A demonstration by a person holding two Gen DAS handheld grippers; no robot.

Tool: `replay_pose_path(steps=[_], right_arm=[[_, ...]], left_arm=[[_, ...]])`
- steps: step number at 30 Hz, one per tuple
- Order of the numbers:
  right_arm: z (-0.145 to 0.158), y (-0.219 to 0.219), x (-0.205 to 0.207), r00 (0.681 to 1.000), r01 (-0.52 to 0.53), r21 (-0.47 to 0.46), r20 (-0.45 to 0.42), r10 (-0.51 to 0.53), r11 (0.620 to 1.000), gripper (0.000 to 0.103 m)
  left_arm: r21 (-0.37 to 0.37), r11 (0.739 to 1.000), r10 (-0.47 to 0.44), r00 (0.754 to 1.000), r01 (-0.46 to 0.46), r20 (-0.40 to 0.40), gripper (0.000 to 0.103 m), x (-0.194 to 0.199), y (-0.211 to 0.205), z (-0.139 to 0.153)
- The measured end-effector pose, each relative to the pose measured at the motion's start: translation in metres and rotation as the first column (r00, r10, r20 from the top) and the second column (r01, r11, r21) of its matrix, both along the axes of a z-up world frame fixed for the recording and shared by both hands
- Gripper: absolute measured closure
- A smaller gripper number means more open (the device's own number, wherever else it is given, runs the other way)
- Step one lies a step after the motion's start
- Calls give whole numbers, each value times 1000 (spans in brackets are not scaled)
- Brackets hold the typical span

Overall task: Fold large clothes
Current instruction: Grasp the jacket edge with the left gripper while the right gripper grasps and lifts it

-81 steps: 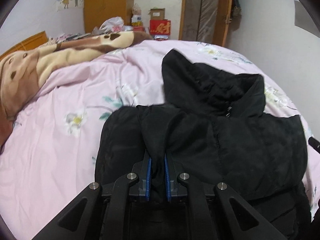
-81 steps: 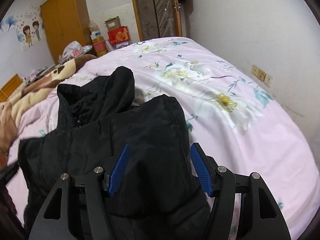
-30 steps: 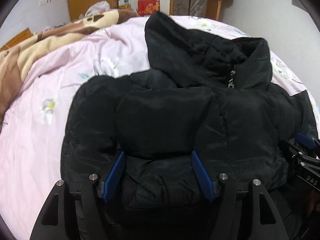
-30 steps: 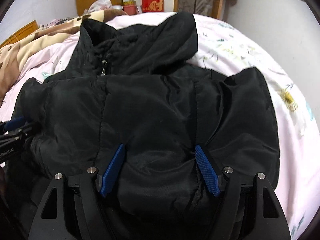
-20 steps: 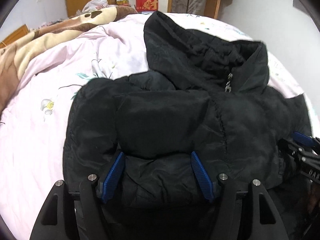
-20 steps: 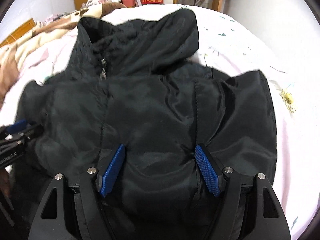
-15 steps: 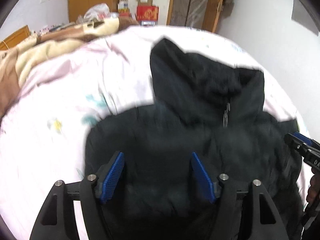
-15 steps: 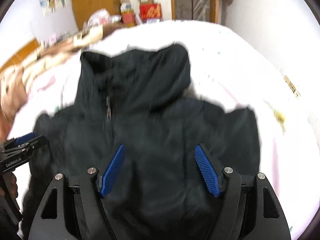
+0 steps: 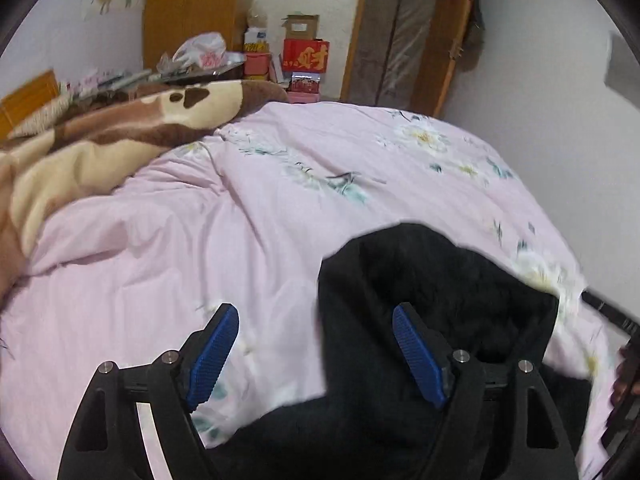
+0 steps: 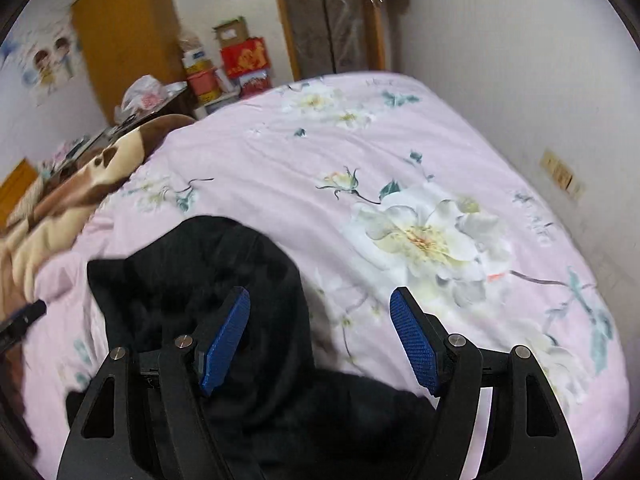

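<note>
Left wrist view: a bed (image 9: 280, 220) covered in a pink floral sheet is seen filling most of the room, with one brown-and-cream blanket (image 9: 100, 140) bunched along its left side. One orange wardrobe (image 9: 188, 8) and one wood-framed door (image 9: 408, 36) are set against the far wall, with a red box (image 9: 306, 55) stacked among clutter between them. One black jacket (image 9: 432, 320) is laid on the sheet at lower right. The left gripper (image 9: 316, 350) is held with its two blue fingers (image 9: 212, 354) spread wide, nothing pinched.

Right wrist view: the same bed (image 10: 420, 168), wardrobe (image 10: 124, 36) and red box (image 10: 244, 58) are shown, plus a wall socket (image 10: 560, 174) on the right. The jacket (image 10: 224, 280) is seen lower left, blurry. The right gripper (image 10: 320, 340) is likewise released, its left finger over the jacket, the other over bare sheet.
</note>
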State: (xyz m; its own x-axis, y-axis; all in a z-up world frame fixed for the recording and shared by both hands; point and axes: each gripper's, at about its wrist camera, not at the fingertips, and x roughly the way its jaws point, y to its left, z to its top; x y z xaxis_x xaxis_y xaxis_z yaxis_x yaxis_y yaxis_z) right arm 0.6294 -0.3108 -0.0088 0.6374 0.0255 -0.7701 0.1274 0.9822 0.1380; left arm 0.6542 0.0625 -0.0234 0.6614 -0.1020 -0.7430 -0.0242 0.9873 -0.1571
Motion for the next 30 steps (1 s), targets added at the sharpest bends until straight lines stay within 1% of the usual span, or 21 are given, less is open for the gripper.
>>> replay_pose_path(steps=[1, 2, 4, 5, 6, 8, 9, 10, 11, 12, 13, 14, 15, 16, 17, 19, 22, 24, 26, 30], right_arm=[[-3, 0, 15, 1000, 5, -17, -18, -5, 1000, 30], [-4, -3, 19, 1000, 6, -22, -24, -6, 1000, 30], [-12, -3, 32, 999, 0, -17, -46, 0, 1000, 30], [-18, -4, 39, 998, 2, 4, -63, -2, 1000, 30], [-26, -6, 43, 997, 1, 34, -79, 2, 999, 30], [-40, -6, 51, 993, -14, 110, -114, 26, 994, 30], [-47, -5, 52, 992, -6, 127, -126, 23, 992, 30], [-54, -4, 53, 989, -3, 148, -144, 24, 989, 35], [-59, -2, 54, 986, -2, 160, -162, 28, 987, 43], [-63, 0, 55, 984, -1, 168, -174, 31, 986, 62], [-66, 2, 54, 983, -5, 180, -181, 38, 984, 71], [-68, 3, 54, 981, -9, 189, -187, 45, 982, 74], [-69, 6, 52, 979, -18, 188, -196, 56, 982, 79], [-69, 8, 52, 978, -32, 180, -197, 67, 983, 85], [-67, 11, 50, 978, -48, 167, -191, 81, 985, 89], [-61, 15, 44, 979, -77, 148, -176, 103, 986, 94], [-46, 21, 26, 985, -115, 101, -121, 127, 988, 96], [-37, 28, 14, 985, -148, 55, -87, 152, 987, 96], [-29, 34, 0, 984, -170, 11, -58, 171, 985, 96], [-13, 39, -36, 978, -209, -30, 5, 210, 977, 97]], left_arm=[[-30, 999, 18, 1000, -19, -12, 24, 14, 1, -2], [-50, 998, 35, 999, -36, -15, 23, 23, 0, -2], [-75, 996, 50, 998, -53, -34, 23, 41, 1, -9], [-102, 993, 59, 997, -64, -51, 23, 53, 2, -15], [-107, 992, 55, 996, -62, -68, 23, 58, 0, -19], [-106, 991, 65, 989, -79, -132, 23, 72, -2, -36], [-104, 991, 62, 985, -79, -159, 23, 78, -3, -43], [-109, 990, 67, 981, -88, -183, 24, 82, -4, -52], [-115, 989, 73, 980, -96, -186, 25, 80, -4, -56], [-116, 988, 77, 979, -100, -186, 30, 80, -4, -60], [-121, 987, 80, 978, -105, -192, 47, 80, -5, -64], [-119, 988, 75, 976, -101, -203, 65, 80, -6, -67], [-91, 992, 71, 973, -93, -222, 75, 80, -9, -71], [-71, 994, 69, 971, -88, -231, 94, 78, -11, -72], [-58, 995, 61, 971, -76, -233, 96, 76, -14, -72], [-38, 998, 49, 980, -57, -191, 98, 63, -16, -65], [-30, 999, 30, 991, -34, -131, 98, 41, -14, -51], [-32, 999, 25, 993, -29, -114, 98, 28, -10, -45], [-44, 999, 13, 996, -17, -87, 98, 8, -5, -39], [-53, 999, -2, 999, -1, -41, 98, -31, 5, -31]])
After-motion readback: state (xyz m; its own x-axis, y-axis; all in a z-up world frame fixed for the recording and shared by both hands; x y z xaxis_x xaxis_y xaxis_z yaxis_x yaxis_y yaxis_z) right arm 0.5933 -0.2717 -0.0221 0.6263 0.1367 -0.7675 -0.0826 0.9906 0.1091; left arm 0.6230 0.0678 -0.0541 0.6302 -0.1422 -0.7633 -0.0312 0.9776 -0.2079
